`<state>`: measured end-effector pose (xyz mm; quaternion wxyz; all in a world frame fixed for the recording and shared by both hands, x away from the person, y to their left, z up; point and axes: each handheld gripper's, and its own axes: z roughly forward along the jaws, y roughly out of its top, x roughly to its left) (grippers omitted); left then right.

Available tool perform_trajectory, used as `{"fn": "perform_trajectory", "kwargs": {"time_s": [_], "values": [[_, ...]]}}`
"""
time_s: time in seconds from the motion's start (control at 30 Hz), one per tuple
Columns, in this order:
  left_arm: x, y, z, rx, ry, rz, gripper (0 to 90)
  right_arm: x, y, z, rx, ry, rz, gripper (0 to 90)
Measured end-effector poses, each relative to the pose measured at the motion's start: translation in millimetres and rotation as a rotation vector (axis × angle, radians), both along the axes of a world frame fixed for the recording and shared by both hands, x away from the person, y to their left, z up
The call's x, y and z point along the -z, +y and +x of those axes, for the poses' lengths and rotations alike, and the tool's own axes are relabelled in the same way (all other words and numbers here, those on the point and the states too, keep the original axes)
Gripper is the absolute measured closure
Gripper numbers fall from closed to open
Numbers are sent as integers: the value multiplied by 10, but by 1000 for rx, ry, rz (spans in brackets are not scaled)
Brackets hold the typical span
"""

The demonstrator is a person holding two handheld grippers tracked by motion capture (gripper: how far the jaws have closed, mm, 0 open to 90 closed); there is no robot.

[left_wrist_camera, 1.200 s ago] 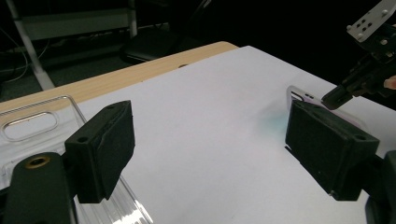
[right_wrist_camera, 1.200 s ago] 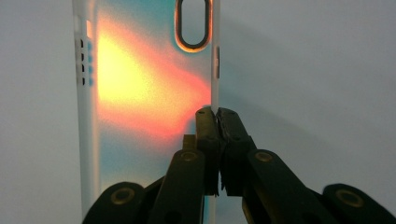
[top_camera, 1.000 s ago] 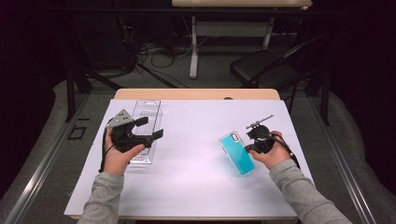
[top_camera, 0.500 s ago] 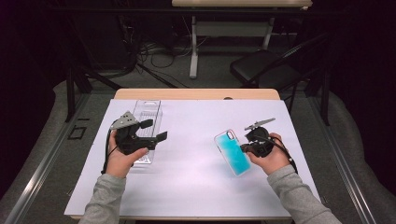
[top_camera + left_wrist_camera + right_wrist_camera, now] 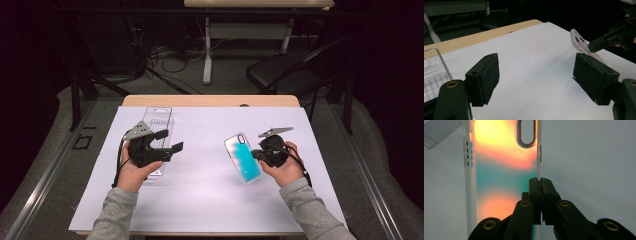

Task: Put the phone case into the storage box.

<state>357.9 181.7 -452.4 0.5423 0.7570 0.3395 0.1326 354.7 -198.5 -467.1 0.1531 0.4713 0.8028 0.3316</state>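
A translucent phone case [image 5: 242, 159], teal and orange with a camera cut-out, is held tilted above the white sheet at the right. My right gripper [image 5: 255, 154] is shut on its long right edge; in the right gripper view the jaws [image 5: 539, 182] pinch the case [image 5: 499, 170] rim. My left gripper [image 5: 170, 141] stands open at the left with nothing between its fingers, over the near end of a clear plastic tray [image 5: 157, 117]. The left gripper view looks between its wide-apart jaws [image 5: 539, 75] at the case [image 5: 577, 41] and the right gripper [image 5: 599, 43] beyond.
A white sheet [image 5: 210, 200] covers the wooden table [image 5: 210, 101]. The clear tray [image 5: 434, 72] lies at the sheet's left back. A dark folding chair [image 5: 280, 75], cables and a table leg stand on the floor behind.
The right gripper has carried the phone case a little to the left and tilted it up. The left gripper has shifted slightly right, still open.
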Motion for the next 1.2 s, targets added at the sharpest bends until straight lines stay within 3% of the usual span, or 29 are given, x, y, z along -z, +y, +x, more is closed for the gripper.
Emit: {"fn": "perform_trajectory", "kwargs": {"time_s": [0.43, 0.6, 0.83, 1.2], "values": [[20, -63, -34, 12, -5, -5, 237, 10, 166, 36, -15, -64, 52, 885], [35, -89, -38, 17, 15, -8, 237, 26, 207, 49, -18, -69, 61, 884], [55, -129, -45, 21, 18, -2, 257, 52, 278, 82, -28, -79, 94, 884], [69, -156, -61, 20, 26, 0, 288, 43, 420, 128, -46, -108, 103, 884]]}}
